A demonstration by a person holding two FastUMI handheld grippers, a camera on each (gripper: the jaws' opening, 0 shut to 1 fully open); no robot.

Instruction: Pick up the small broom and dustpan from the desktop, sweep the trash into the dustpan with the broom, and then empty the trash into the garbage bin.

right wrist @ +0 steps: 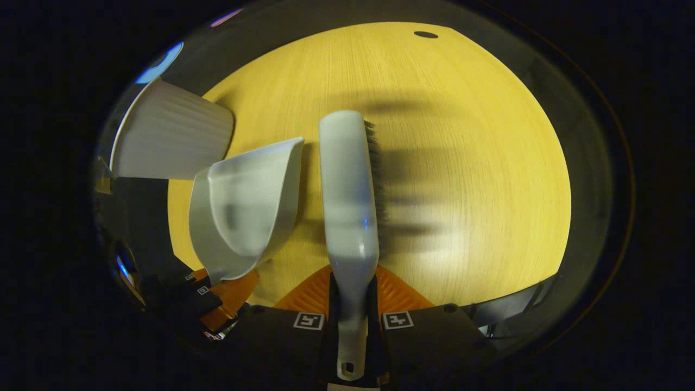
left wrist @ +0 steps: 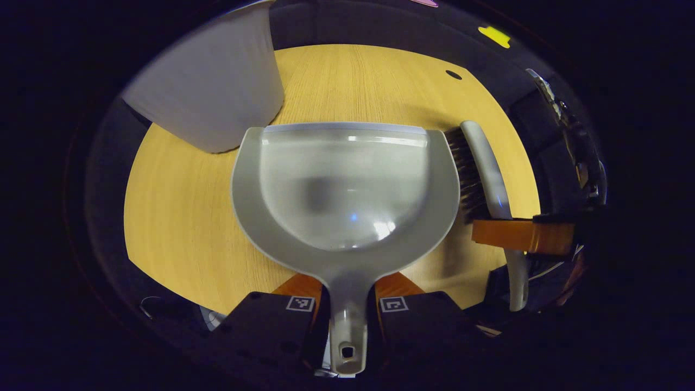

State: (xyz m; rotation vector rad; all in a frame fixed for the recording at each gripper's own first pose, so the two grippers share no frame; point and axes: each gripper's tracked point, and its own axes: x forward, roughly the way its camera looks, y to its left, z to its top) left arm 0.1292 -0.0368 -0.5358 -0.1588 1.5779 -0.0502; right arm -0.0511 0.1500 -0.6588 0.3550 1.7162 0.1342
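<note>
A grey dustpan (left wrist: 347, 184) lies over the wooden desktop (left wrist: 179, 217), its handle clamped between the orange fingers of my left gripper (left wrist: 347, 296), which is shut on it. Its pan looks bare inside. To its right lies the small broom (left wrist: 486, 179) with dark bristles facing the pan, held by the other gripper (left wrist: 521, 234). In the right gripper view my right gripper (right wrist: 353, 293) is shut on the broom (right wrist: 347, 190) handle, bristles turned right. The dustpan (right wrist: 247, 209) sits left of it, and beyond that the white garbage bin (right wrist: 168, 141).
The white ribbed garbage bin (left wrist: 212, 87) stands at the desk's far left, just behind the dustpan's front lip. A small dark hole (left wrist: 453, 75) marks the far desk (right wrist: 467, 163) surface. The desk's near edge runs close under both grippers.
</note>
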